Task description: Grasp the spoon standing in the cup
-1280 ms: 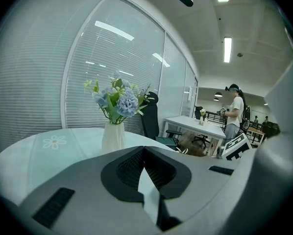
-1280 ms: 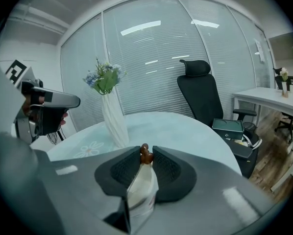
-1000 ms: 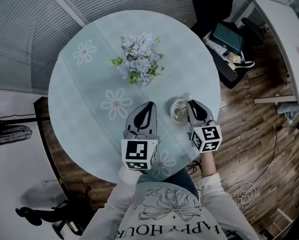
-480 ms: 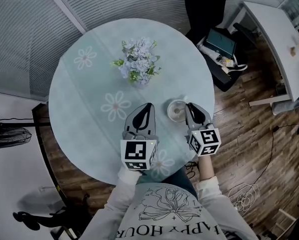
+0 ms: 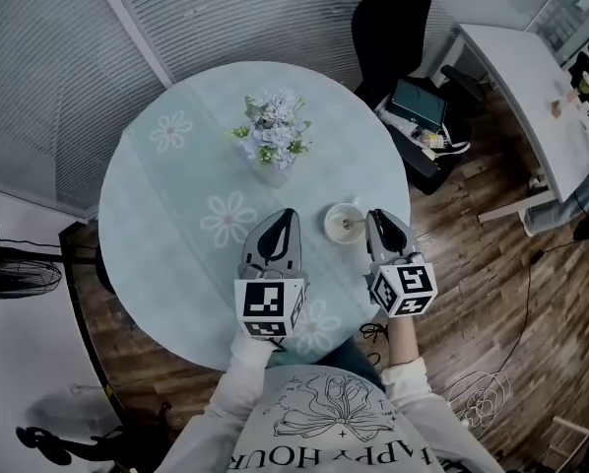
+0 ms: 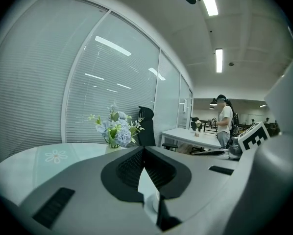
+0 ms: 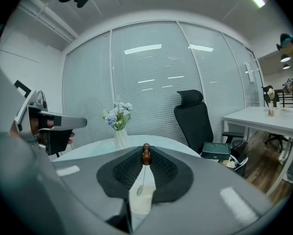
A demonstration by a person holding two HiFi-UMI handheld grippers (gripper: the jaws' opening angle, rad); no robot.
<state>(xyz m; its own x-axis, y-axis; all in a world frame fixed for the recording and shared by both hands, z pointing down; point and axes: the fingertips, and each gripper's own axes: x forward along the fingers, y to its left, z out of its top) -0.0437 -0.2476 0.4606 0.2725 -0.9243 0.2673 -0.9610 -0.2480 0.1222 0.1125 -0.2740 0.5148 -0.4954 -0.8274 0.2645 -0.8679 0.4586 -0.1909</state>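
Spoon (image 7: 146,154) stood in the cup (image 5: 340,223), brown beaded handle end up, thin shaft running down into the cup. Cup sat on the round desk (image 5: 176,185), near-right part, between the two grippers. Right gripper (image 5: 375,217) was just right of the cup, its jaws narrow and pinched on the spoon's handle end. Left gripper (image 5: 286,215) was just left of the cup, apart from it, jaws together at the tips with nothing between them. Vase of pale flowers (image 5: 272,136) stood farther back on the desk, left of the cup and well apart. Black office chair (image 7: 193,116) was beyond the desk's far-right edge, a white table (image 5: 511,77) farther right, wood floor (image 5: 491,294) under both.
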